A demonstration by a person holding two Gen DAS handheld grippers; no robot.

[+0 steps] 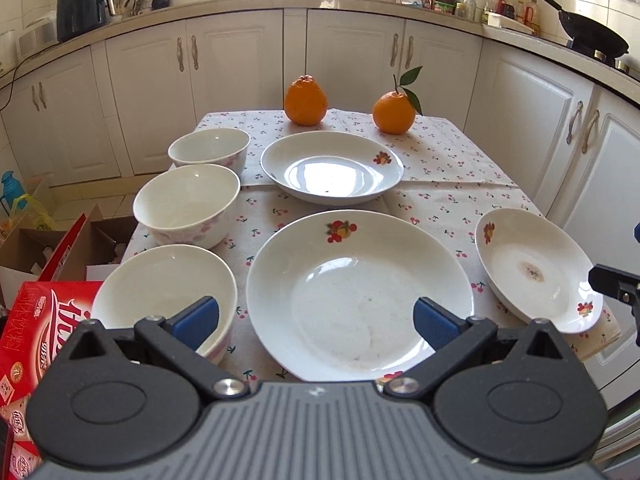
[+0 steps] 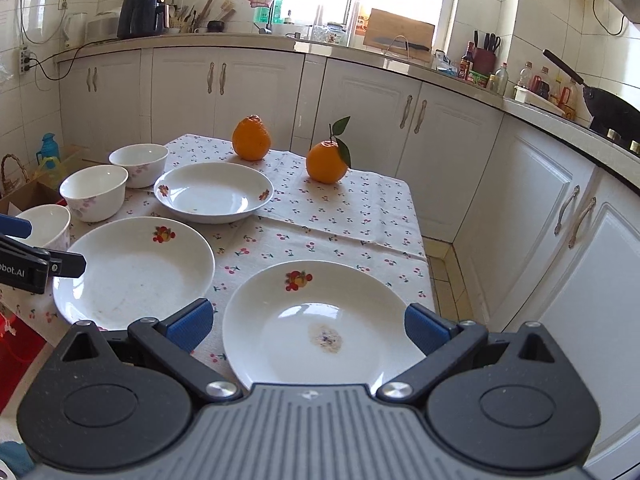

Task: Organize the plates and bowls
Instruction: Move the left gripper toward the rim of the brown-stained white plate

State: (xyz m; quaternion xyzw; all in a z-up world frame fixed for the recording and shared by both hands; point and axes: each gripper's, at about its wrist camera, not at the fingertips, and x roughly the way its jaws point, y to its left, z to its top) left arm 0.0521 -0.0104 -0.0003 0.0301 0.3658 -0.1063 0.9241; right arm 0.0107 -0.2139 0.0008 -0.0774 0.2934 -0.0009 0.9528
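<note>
Three white bowls stand in a column down the table's left side: near bowl (image 1: 164,292), middle bowl (image 1: 186,204), far bowl (image 1: 210,150). Three white plates with fruit prints lie beside them: a large plate (image 1: 360,296) in the front centre, a far plate (image 1: 332,166), and a stained plate (image 2: 320,328) at the front right. My left gripper (image 1: 316,320) is open above the large plate's near edge, its left finger over the near bowl. My right gripper (image 2: 308,326) is open, straddling the stained plate with nothing held.
Two oranges (image 1: 306,100) (image 1: 394,112) sit at the table's far edge on the cherry-print cloth (image 1: 440,160). A red carton (image 1: 28,336) and cardboard boxes (image 1: 48,248) crowd the floor left of the table. White cabinets (image 1: 352,60) and a cluttered counter wrap around behind and right.
</note>
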